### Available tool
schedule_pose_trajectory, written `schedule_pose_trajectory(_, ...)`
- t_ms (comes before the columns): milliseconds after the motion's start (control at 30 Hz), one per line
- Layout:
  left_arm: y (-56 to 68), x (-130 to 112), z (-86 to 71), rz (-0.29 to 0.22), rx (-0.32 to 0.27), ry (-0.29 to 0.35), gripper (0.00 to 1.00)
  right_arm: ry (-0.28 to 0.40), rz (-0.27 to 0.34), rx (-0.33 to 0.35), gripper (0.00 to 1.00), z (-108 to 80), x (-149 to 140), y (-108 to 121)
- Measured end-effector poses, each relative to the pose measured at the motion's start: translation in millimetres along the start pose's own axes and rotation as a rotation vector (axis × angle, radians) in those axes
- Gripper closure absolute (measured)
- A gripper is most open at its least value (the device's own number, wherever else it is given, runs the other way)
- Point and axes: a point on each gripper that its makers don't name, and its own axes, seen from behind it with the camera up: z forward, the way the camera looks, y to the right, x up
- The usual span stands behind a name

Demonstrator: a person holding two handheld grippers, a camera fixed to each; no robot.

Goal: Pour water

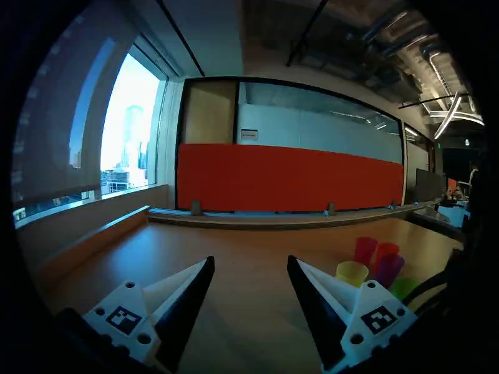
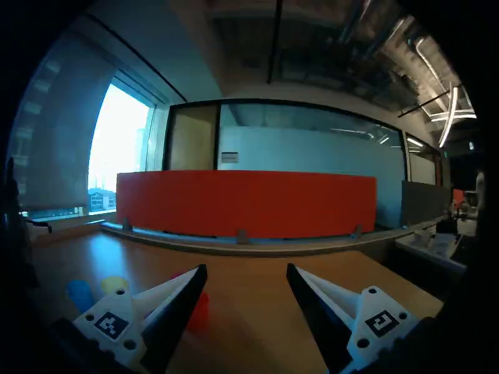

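1. The small coloured plastic cups (image 1: 383, 265) stood bunched together on the light wooden surface (image 1: 187, 240): a yellow cup (image 1: 351, 273) in front, a pink cup (image 1: 365, 249) and a red cup (image 1: 385, 251) behind it, a purple cup (image 1: 391, 269) and a green cup (image 1: 404, 287) to the side, touching or very nearly so.
2. They looked light and thin-walled, so I judged them easy to tip, knock or squash. The smooth sides would want a gentle hold across the middle of the wall, taking an outer cup first. I could not tell whether any held water.
3. The left gripper (image 1: 250, 260) had its fingers spread wide with nothing between them. The cluster lay ahead and off to the right of its right finger, near it but outside the gap.
4. The right gripper (image 2: 246, 269) was likewise parted and empty. In the right gripper view a red cup (image 2: 199, 310) sat partly hidden behind the left finger, with a yellow cup (image 2: 114, 284) and a blurred blue cup (image 2: 81, 294) farther left.
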Motion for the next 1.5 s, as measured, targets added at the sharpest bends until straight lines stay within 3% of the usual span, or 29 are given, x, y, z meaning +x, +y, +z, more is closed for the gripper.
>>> schedule_pose_trajectory(267,2.0,-3.2,2.8,0.016,0.026,0.014,0.14,0.036,-0.037,-0.019,0.01,6.5,10.9,-4.2)
schedule_pose_trajectory(500,3.6,-1.6,1.7,0.045,0.051,0.049,0.14,0.022,-0.001,-0.027,0.01,7.6,5.7,-3.5)
schedule_pose_trajectory(800,9.9,-7.5,0.3,0.031,0.050,0.080,0.14,0.017,0.056,-0.037,0.01,1.2,3.0,0.8)
schedule_pose_trajectory(1167,17.5,-27.1,0.8,0.056,0.059,0.089,0.14,0.004,0.046,-0.052,0.01,-7.0,-1.4,10.1)
schedule_pose_trajectory(1500,21.9,-31.6,3.6,0.029,0.056,0.120,0.14,-0.006,0.043,-0.051,0.01,-7.3,-3.5,8.5)
